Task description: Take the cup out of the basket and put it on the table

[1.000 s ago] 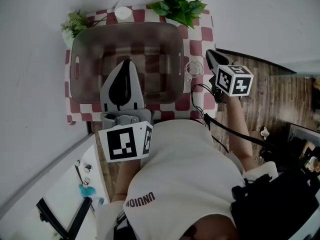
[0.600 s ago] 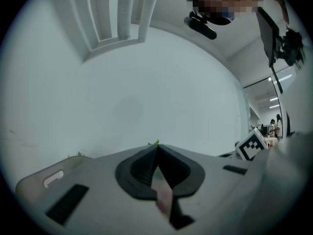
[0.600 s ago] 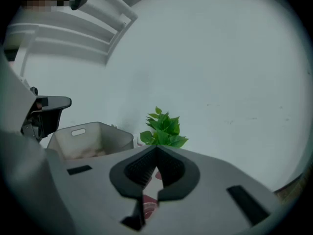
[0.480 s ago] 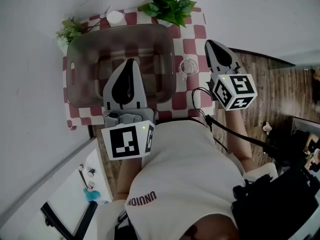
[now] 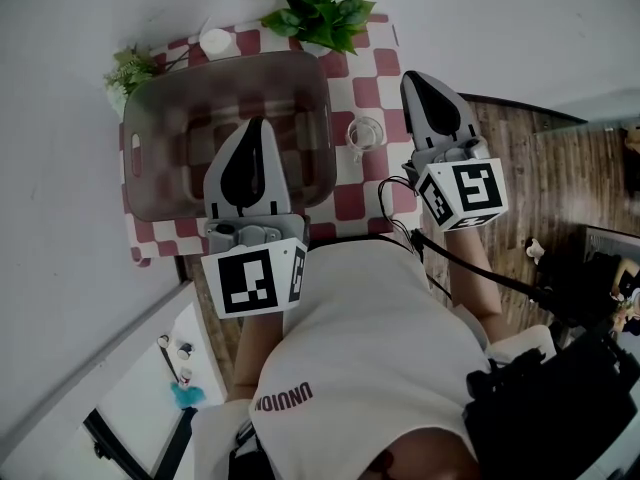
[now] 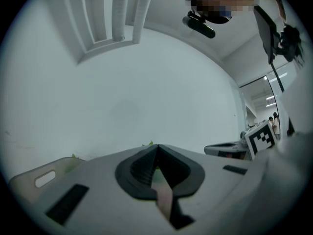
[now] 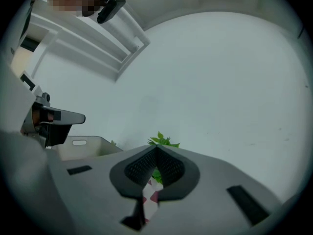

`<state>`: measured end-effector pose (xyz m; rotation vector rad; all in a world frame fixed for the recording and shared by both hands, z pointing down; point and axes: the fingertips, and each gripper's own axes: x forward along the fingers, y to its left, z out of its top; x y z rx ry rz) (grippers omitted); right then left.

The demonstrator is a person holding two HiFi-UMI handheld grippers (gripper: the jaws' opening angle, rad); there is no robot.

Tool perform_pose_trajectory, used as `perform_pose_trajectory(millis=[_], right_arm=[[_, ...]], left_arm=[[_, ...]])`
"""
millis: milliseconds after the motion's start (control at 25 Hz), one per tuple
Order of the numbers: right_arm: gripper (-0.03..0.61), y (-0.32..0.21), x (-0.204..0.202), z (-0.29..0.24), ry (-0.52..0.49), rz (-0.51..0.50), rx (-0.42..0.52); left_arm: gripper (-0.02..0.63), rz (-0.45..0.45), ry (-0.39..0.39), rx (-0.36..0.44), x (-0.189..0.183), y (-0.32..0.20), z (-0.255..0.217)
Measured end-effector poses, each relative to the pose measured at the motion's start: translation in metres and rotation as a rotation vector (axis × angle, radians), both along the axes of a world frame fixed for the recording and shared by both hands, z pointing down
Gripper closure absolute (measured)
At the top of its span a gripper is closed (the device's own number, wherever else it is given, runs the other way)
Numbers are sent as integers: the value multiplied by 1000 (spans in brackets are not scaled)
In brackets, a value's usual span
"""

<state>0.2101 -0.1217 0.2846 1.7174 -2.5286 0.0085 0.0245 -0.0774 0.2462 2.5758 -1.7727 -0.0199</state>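
The cup (image 5: 365, 134) stands upright on the checked cloth (image 5: 372, 93) of the tabletop, just outside the right wall of the basket (image 5: 140, 153), so the task looks done. It is small and of clear glass, so it is probably light, stiff, slippery and breakable. It is best taken across its side wall below the rim with a gentle squeeze. The left hand-held gripper (image 5: 258, 126), over the basket, has its jaws together on nothing. The right hand-held gripper (image 5: 415, 78), to the right of the cup and apart from it, is likewise closed and empty. The glass is faint against the checks, neither gripper view shows it, and the left tool covers part of the basket floor.
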Motion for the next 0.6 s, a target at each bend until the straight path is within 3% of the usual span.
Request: perform_pose_trajectory(millis=[600], right_arm=[[563, 6, -2, -21, 18, -24, 107]], left_arm=[[603, -13, -43, 3, 11, -3, -1]])
